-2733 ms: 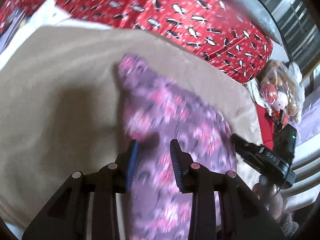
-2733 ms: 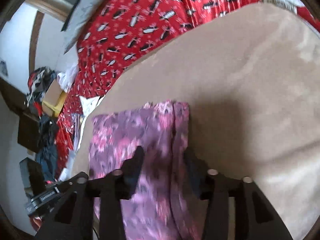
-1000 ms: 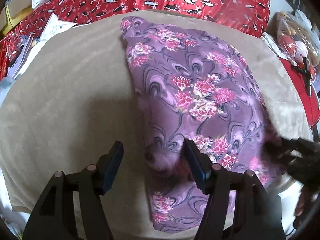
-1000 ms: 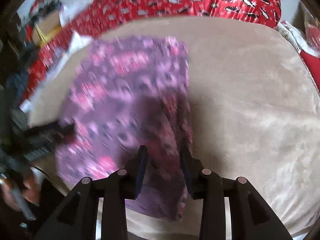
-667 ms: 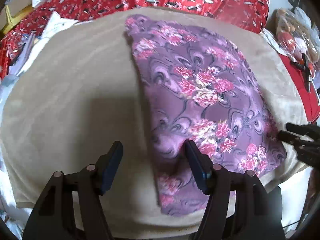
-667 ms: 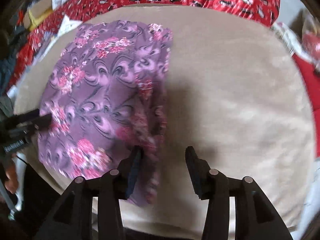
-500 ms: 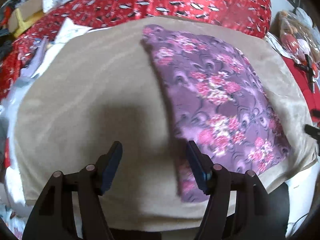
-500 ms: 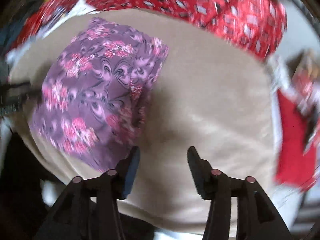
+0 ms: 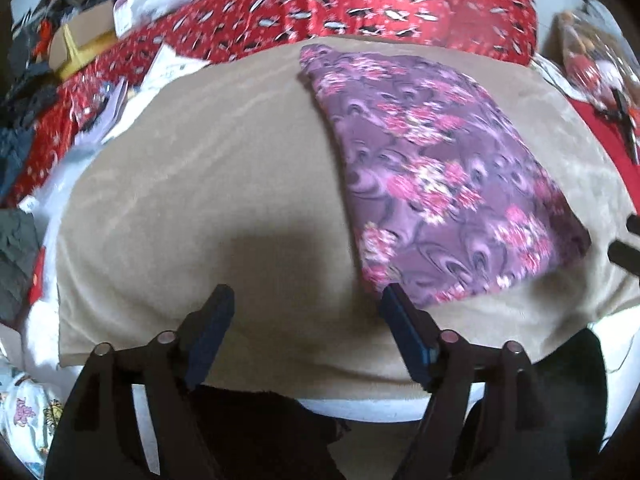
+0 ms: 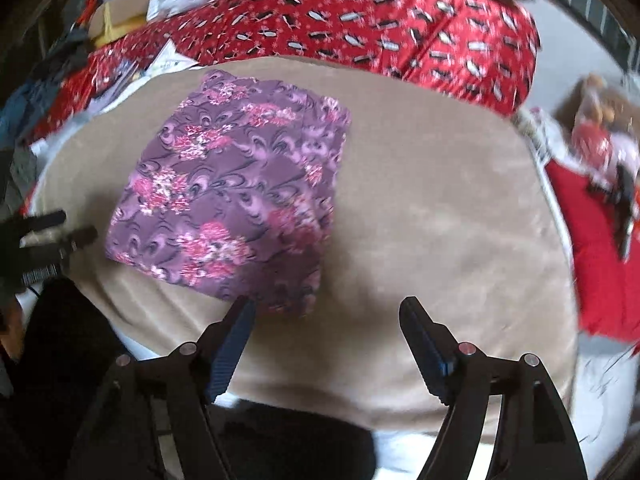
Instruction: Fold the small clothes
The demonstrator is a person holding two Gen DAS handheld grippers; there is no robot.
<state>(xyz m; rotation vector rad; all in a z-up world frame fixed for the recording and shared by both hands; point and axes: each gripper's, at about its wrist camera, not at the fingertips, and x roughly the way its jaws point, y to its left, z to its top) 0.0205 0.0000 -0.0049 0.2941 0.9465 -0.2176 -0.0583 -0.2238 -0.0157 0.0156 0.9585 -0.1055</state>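
Note:
A purple garment with pink flowers (image 9: 432,168) lies folded flat on a beige blanket (image 9: 208,184). In the right wrist view the garment (image 10: 236,192) is left of centre on the blanket (image 10: 432,200). My left gripper (image 9: 306,310) is open and empty, above the blanket's near edge, left of the garment's near corner. My right gripper (image 10: 326,320) is open and empty, near the blanket's front edge, just right of the garment's near edge. The left gripper also shows at the left edge of the right wrist view (image 10: 60,228).
A red patterned cover (image 10: 380,12) lies behind the blanket. Papers and a cardboard box (image 9: 84,40) sit at the back left. A bagged doll (image 10: 600,136) and red cloth (image 10: 592,240) are at the right. Dark fabric (image 9: 256,432) hangs below the front edge.
Both grippers let go of the garment, opened wide and pulled back toward the near edge. The garment now lies still and flat on the blanket.

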